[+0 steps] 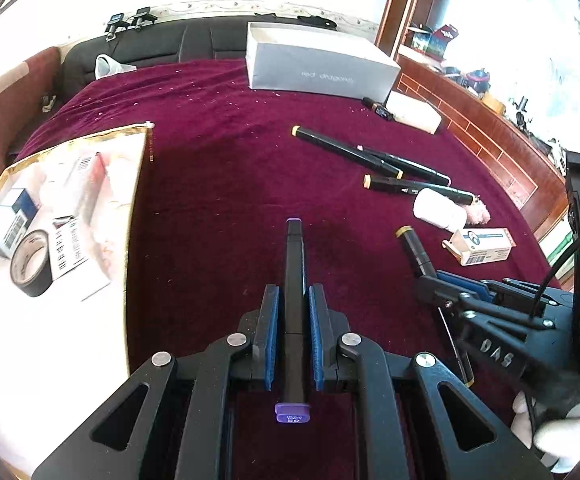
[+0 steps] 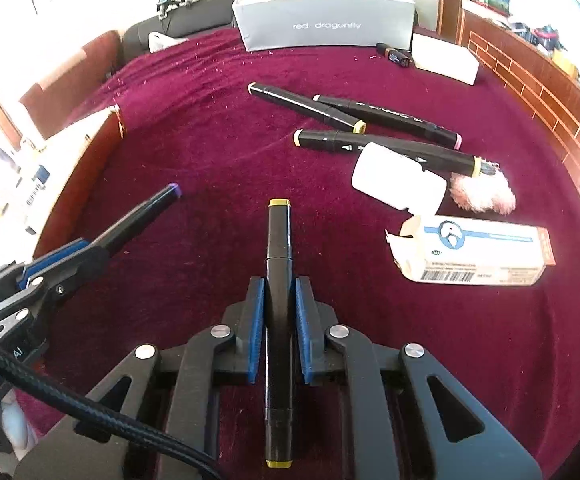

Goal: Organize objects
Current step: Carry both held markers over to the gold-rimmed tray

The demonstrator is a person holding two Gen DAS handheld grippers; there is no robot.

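Where legible, grey box point(image 2: 326, 20) reads "red-dragonfly".

- The left wrist view is looking forward along its fingers point(image 1: 271, 332), low and close over the maroon surface point(image 1: 218, 168), facing the grey box point(image 1: 318, 68) at 12 o'clock.
- The right wrist view is looking the same way from just beside it, equally low, with the grey box point(image 2: 326, 20) at 12 o'clock.
- Both views are sharing the loose markers point(image 1: 386, 164) point(image 2: 370, 128), the carton point(image 1: 482, 246) point(image 2: 474, 254) and the tray edge point(image 1: 134, 200) point(image 2: 86, 168).
- Each view is catching the other tool: right gripper point(image 1: 430, 280) at 3 o'clock, left gripper point(image 2: 102, 246) at 9 o'clock.
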